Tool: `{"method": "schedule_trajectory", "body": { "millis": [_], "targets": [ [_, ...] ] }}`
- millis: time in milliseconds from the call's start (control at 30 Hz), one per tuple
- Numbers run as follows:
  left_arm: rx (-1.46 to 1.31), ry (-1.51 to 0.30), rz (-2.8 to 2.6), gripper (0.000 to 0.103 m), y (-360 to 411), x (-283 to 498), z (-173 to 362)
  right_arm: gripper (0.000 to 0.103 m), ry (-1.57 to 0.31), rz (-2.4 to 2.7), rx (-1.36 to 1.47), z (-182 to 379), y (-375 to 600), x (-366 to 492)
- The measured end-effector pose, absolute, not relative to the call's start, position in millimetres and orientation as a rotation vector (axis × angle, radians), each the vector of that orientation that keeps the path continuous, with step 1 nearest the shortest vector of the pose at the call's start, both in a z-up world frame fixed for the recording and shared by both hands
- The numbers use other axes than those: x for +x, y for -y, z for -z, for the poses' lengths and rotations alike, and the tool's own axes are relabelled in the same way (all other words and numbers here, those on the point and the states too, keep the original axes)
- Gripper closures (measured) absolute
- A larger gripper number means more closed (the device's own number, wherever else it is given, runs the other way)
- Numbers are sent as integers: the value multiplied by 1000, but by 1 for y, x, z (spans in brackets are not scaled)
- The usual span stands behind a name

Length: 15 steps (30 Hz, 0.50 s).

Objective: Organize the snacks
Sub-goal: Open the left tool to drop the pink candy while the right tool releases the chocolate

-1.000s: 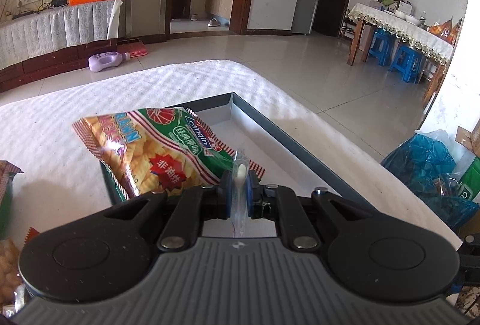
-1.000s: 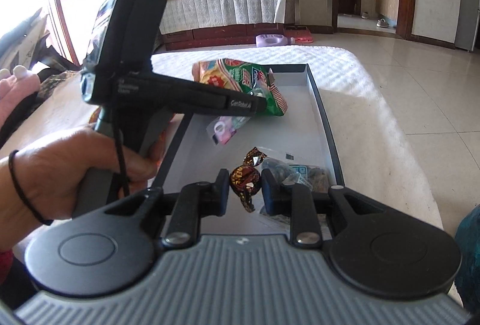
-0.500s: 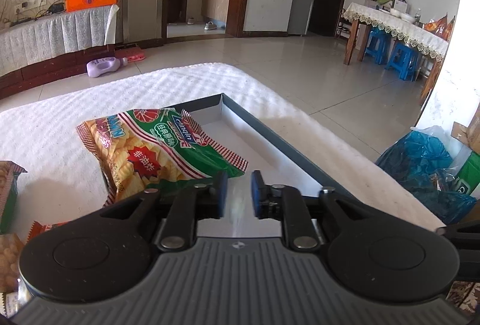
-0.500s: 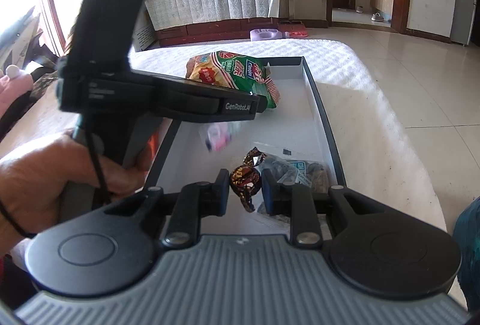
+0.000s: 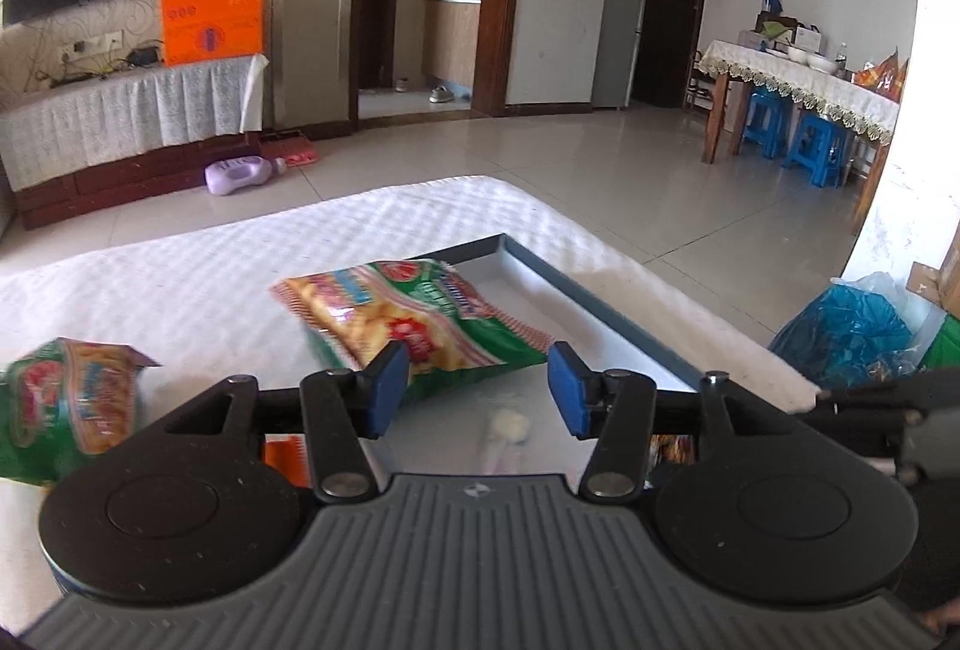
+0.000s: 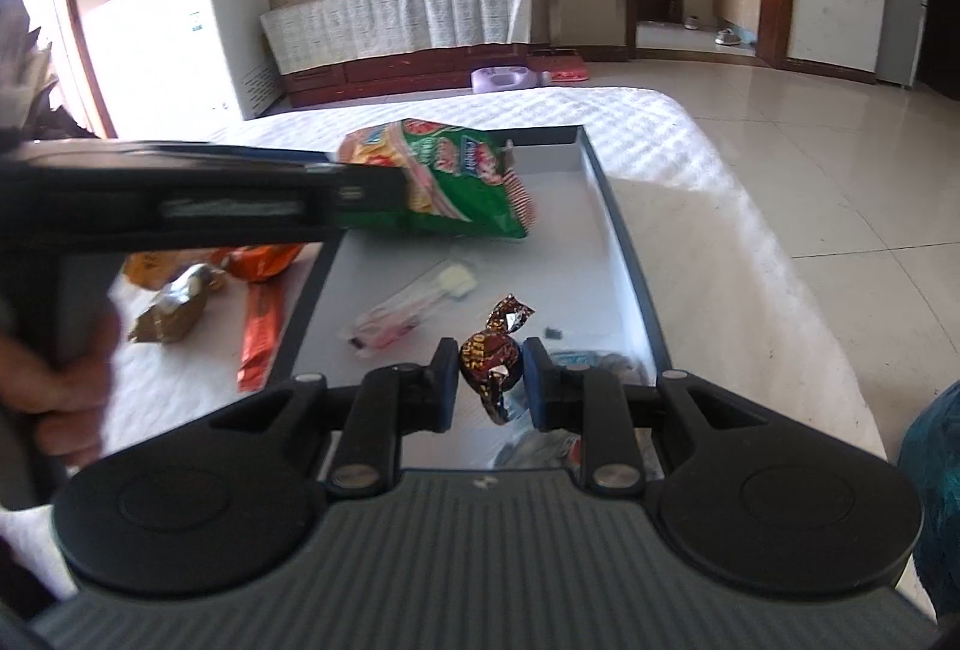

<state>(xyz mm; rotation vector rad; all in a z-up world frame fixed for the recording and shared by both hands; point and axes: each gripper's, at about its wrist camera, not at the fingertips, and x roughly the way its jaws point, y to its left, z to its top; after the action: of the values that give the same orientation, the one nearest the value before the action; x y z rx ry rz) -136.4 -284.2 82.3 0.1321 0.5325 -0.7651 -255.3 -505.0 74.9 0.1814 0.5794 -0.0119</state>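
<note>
A grey tray [image 6: 627, 254] lies on the white-covered table. Across its far left corner rests a green and yellow chip bag [image 6: 456, 182] [image 5: 414, 326]. A clear-wrapped lollipop [image 6: 414, 311] [image 5: 507, 425] lies flat on the tray floor. My left gripper [image 5: 474, 389] hovers above that lollipop, jaws opening, nothing between them. My right gripper [image 6: 489, 383] is shut on a brown foil-wrapped candy [image 6: 492, 350] over the near end of the tray. More wrapped snacks [image 6: 591, 362] lie in the tray's near right corner.
Left of the tray lie an orange packet [image 6: 261, 332], a gold-brown wrapped snack [image 6: 174, 305] and a second green chip bag [image 5: 72, 404]. A hand [image 6: 54, 398] holds the left gripper's handle. A blue plastic bag [image 5: 852, 332] sits on the floor to the right.
The left gripper let go of the wrapped lollipop, which now lies on the tray floor. Its jaws spread apart and it drew back and upward. The right gripper kept still with the candy.
</note>
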Motion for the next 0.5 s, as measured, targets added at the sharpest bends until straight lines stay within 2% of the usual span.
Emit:
{"method": "schedule_trajectory", "body": {
  "millis": [500],
  "targets": [
    [206, -489, 663, 32, 240, -169, -93, 76, -572, 54, 180, -74, 494, -222]
  ]
}}
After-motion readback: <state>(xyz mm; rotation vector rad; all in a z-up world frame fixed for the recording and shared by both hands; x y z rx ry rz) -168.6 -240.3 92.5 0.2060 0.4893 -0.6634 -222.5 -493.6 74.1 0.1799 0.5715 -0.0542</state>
